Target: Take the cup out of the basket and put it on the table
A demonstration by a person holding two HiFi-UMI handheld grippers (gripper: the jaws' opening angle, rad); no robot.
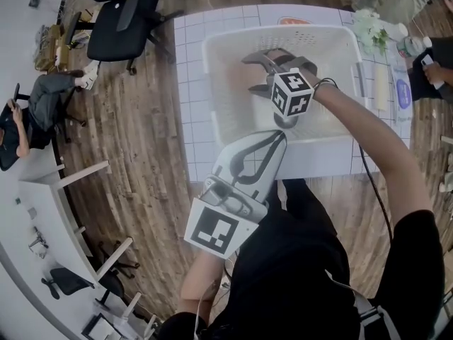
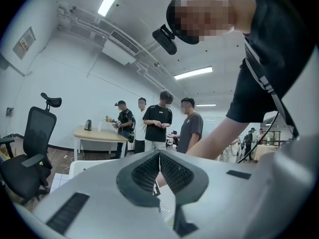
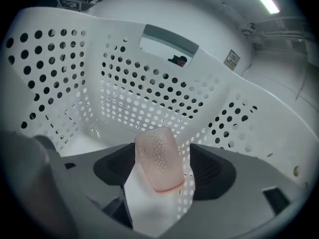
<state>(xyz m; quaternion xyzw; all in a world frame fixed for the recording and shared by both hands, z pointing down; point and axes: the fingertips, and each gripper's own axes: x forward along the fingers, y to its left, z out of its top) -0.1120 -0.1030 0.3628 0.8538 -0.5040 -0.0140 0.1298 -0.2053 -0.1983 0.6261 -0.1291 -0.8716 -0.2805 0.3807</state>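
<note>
— Where is the cup from your right gripper?

— Right between the jaws of my right gripper (image 3: pixel 163 166). The cup (image 3: pixel 157 158) lies low inside the white perforated laundry basket (image 3: pixel 149 83), stretching straight ahead of me along the line of the jaws.

— Are you pinching it?

— No. The jaws are spread wide, one dark pad on each side of it. There is a clear gap between the cup and the pad on my right. On the other side it sits close to the pad, and I cannot tell whether it touches.

— What does it look like?

— Translucent, pale pink and smooth. The far end is rounded. A thin red line rings the end nearest me. The basket's holes show through its wall as a field of small dots. I cannot tell which end is the mouth.

— And your other hand?

— My left gripper (image 2: pixel 159 161) is pressed together with nothing in it. It is outside the basket, behind the right one, with its tip up by the near rim, over the edge of the white gridded table (image 1: pixel 185 83).
</note>
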